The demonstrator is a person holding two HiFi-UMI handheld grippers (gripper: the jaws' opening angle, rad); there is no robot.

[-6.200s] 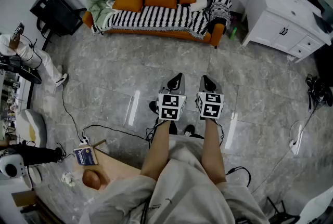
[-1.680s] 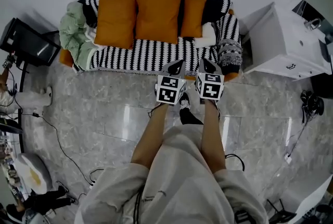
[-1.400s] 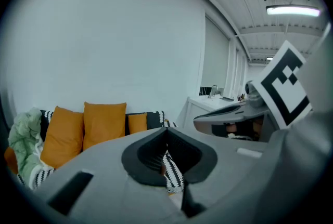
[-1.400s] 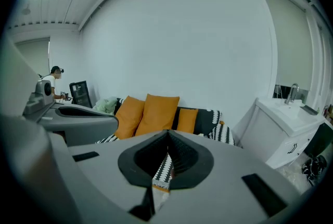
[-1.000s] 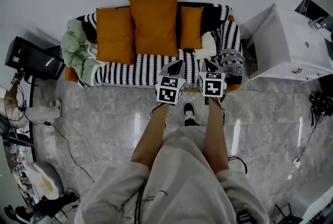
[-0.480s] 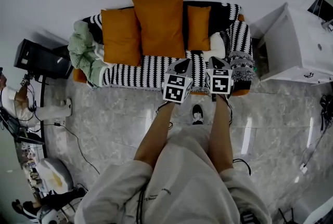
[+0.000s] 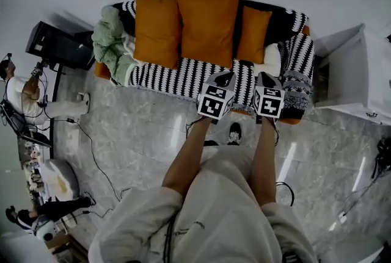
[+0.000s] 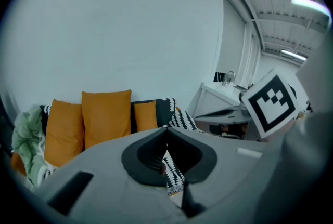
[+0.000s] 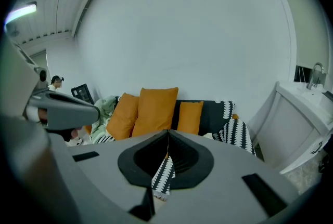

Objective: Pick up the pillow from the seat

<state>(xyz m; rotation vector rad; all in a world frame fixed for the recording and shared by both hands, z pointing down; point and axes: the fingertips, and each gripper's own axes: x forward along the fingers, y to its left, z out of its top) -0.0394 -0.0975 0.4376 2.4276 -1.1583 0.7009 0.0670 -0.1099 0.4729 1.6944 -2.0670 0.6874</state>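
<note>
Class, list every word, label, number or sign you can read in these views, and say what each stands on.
No words or numbers can be read in any view.
left gripper and right gripper: the cubes carry black-and-white square markers, no letters.
shirt: a small line of print, too small to read.

From the head view we look steeply down past the person's arms onto the marble floor and the striped sofa ahead. The left gripper view and the right gripper view sit low behind their own fingers, facing forward at that sofa from nearby. All three share its orange cushions; the white cabinet edges each frame's right side.
</note>
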